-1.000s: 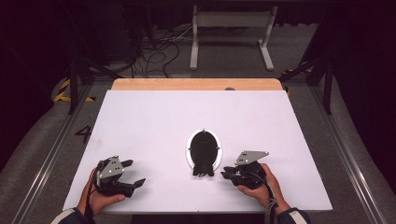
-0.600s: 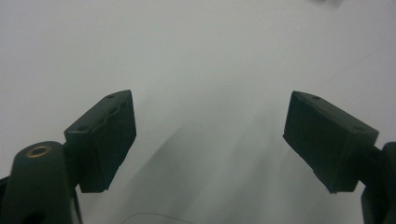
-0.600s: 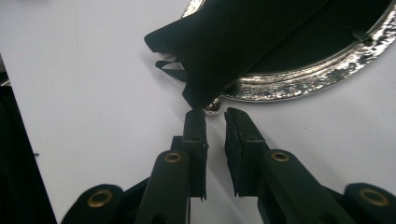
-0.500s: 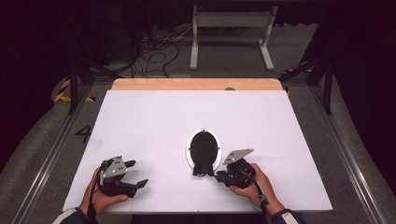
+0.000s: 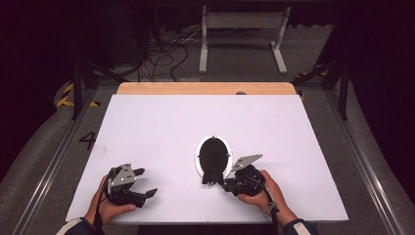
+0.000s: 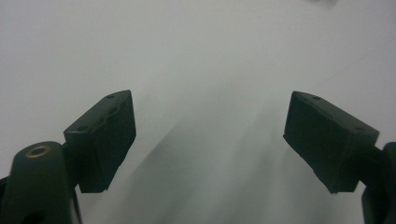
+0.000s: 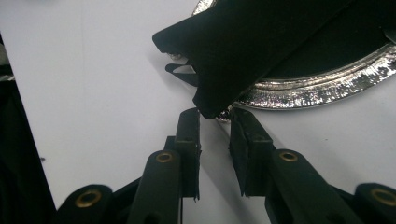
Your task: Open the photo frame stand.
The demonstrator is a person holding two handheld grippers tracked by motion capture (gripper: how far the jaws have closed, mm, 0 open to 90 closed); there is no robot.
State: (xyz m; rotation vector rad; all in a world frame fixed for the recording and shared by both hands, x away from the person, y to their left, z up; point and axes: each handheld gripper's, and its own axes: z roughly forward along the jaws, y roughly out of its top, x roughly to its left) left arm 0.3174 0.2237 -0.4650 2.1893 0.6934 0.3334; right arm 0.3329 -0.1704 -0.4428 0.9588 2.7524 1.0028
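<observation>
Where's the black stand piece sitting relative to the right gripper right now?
In the high view the black stand lies on the oval mirror, right of the table's centre, its near end just ahead of the right gripper.

The person is wearing dark blue sleeves with white cuffs. The left gripper (image 5: 139,186) and the right gripper (image 5: 226,183) are both showing black bodies, each one carrying 1 grey three-cornered plate and 1 black cable. Brass-coloured rivets are shining on the black jaw arms, and the pads (image 6: 103,135) are showing 2 small screw holes.
</observation>
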